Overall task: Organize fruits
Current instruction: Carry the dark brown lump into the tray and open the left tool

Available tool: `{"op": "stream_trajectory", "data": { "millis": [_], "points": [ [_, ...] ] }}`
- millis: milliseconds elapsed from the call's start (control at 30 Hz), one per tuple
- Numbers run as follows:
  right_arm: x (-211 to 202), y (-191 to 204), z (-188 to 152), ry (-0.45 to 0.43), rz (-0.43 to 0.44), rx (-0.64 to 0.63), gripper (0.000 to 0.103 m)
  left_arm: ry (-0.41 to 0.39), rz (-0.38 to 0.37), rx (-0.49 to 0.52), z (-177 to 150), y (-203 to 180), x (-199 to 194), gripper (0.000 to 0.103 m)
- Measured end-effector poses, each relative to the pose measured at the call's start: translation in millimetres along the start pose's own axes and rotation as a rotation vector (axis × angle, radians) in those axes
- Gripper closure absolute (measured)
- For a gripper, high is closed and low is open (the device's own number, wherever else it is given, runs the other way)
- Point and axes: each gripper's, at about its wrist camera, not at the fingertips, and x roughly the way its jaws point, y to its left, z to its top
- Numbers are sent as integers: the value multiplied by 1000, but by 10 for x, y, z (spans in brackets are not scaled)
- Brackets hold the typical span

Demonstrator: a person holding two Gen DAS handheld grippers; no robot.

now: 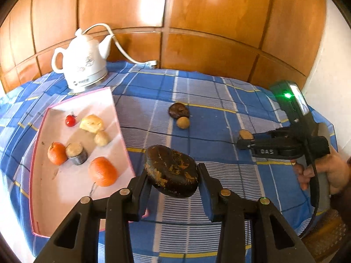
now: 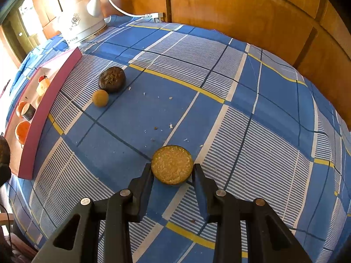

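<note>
Left tool [image 1: 173,175] clamps a dark brown fruit [image 1: 172,171], lifted off the table [image 1: 219,131] beside the pink tray [image 1: 76,109]. Right tool [image 2: 172,171] pinches a cut half fruit [image 2: 172,164], tan flesh up, resting on the checked cloth [image 2: 241,87].

Black left gripper [image 1: 173,182], brass screws, right gripper [image 2: 172,171] lettered "DAS"
</note>
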Motion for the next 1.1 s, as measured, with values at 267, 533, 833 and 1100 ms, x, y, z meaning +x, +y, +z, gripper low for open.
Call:
{"op": "stream_trajectory", "data": {
  "millis": [267, 533, 833, 1100],
  "points": [
    [-3, 7, -5, 0, -3, -5, 67, 5, 58, -215, 80, 898, -75, 63],
    [4, 13, -8, 0, -7, -9, 67, 13, 134, -381, 366, 1747, 103, 63],
    [5, 21, -11, -1, -9, -10, 67, 61, 154, -456, 565, 2143, 532, 62],
    [10, 24, -15, -1, -13, -13, 67, 99, 200, -462, 511, 2240, 752, 49]
  ]
}}
